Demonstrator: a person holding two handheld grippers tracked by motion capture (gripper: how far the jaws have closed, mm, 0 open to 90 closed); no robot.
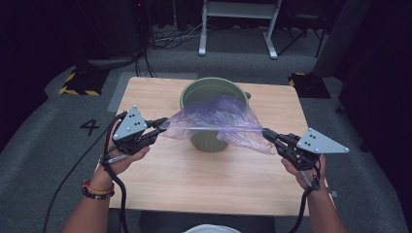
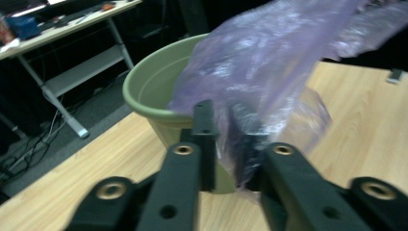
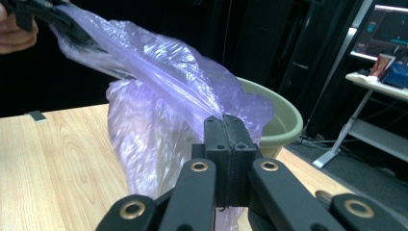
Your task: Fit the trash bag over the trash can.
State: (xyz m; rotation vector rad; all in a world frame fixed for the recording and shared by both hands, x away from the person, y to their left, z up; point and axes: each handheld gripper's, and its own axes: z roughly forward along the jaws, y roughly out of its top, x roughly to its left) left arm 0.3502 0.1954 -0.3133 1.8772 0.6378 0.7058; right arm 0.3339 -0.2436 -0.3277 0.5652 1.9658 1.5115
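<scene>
A translucent purple plastic bag point(image 1: 218, 119) is stretched taut above a green bucket point(image 1: 194, 90) that stands at the middle of the wooden table point(image 1: 194, 179). My left gripper point(image 1: 165, 124) is shut on the bag's left end and my right gripper point(image 1: 266, 132) is shut on its right end. In the left gripper view the bag point(image 2: 269, 62) bunches between the jaws of my left gripper point(image 2: 223, 120), with the bucket point(image 2: 144, 82) just behind. In the right gripper view my right gripper point(image 3: 224, 122) pinches a fold of the bag point(image 3: 159, 82), jaws pressed together, in front of the bucket point(image 3: 284, 120).
A small dark object point(image 3: 36, 116) lies on the table near its right edge. A white desk frame point(image 1: 238, 29) stands on the floor beyond the table, and yellow-black striped bases point(image 1: 80, 82) sit at its far corners. Something white and round point(image 1: 211, 228) shows at the near edge.
</scene>
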